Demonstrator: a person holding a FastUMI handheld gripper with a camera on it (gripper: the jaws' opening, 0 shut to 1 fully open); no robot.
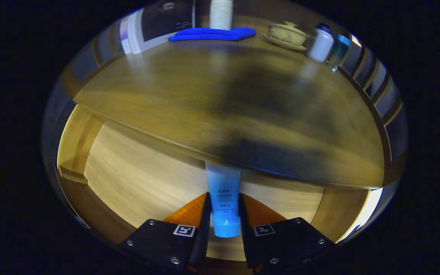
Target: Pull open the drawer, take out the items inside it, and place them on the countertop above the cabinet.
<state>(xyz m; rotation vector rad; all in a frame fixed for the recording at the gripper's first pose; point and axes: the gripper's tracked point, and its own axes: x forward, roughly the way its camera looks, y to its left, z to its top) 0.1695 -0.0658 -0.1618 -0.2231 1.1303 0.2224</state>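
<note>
- the gripper (224, 208) is clamped on a light blue tube (224, 198), one finger pressed against each side of it.
- the tube stands lengthwise between the fingers (195, 212), its cap end nearest the camera and its far end running under the front edge of the countertop (220, 99).
- below and behind the tube lies the open drawer (143, 179), its pale wooden floor bare around the tube and its side wall visible to the left.
- the wooden countertop spreads out beyond the fingers, blurred, with a dark shadow across its middle.
- at the far edge of the countertop lies a folded blue cloth (214, 33), with a white bottle (220, 14) standing just behind it.
- to the left of the cloth lies a magazine (155, 25).
- to the right of the cloth sits a lidded cup on a saucer (287, 35), then a white bottle with a dark cap (321, 44), and a blue-green bottle (339, 49) just beside that.
</note>
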